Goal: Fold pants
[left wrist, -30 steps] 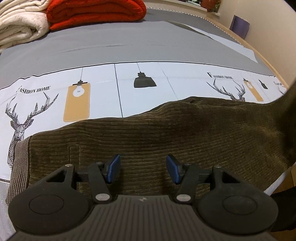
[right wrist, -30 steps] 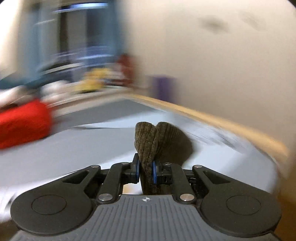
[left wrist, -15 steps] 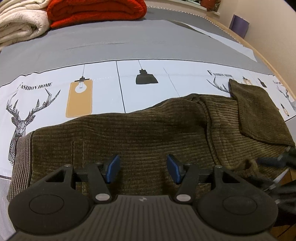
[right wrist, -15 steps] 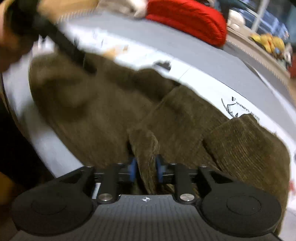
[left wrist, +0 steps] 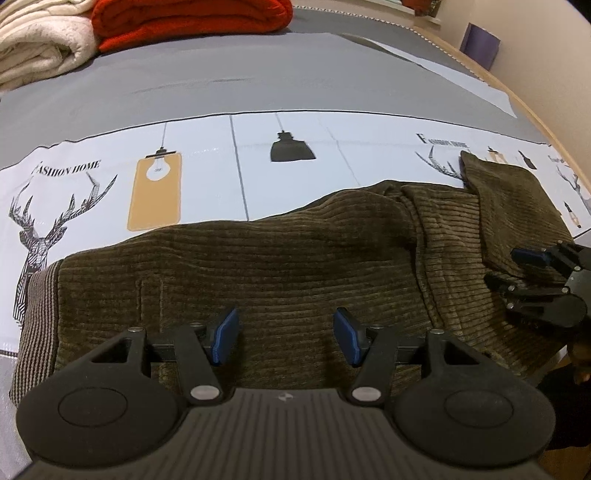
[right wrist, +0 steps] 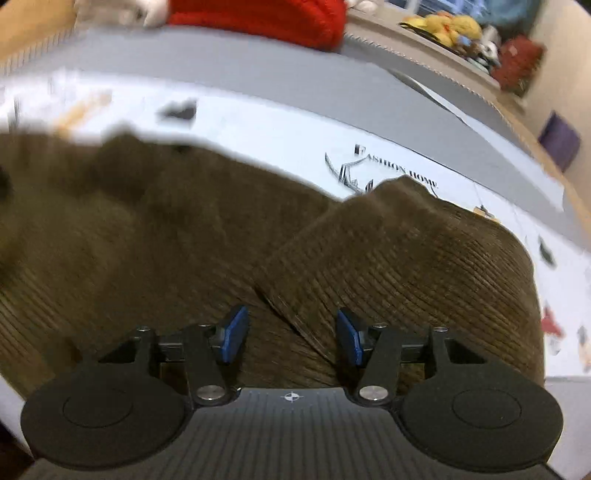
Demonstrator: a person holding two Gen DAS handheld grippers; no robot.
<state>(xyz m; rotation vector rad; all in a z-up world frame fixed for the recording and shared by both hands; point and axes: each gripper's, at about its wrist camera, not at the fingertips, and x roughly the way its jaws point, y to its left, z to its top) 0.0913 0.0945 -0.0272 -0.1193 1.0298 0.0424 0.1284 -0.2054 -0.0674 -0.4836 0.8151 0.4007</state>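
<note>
both the left gripper (left wrist: 284, 334) and right gripper (right wrist: 291, 334) hover spread, the right opening, over the pants (left wrist: 295, 258).

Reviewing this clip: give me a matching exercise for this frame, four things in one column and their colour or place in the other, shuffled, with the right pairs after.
Things:
1. pants
2. folded blanket
3. rolled blanket
4. pant leg end

Descriptions:
A. cream, far left corner in the left wrist view
B. olive-brown corduroy, spread across the printed cloth
C. red, at the far edge beside the cream one
D. folded back on top of the rest, at the right by the right gripper

Pairs: 1-B, 2-C, 3-A, 4-D
</note>
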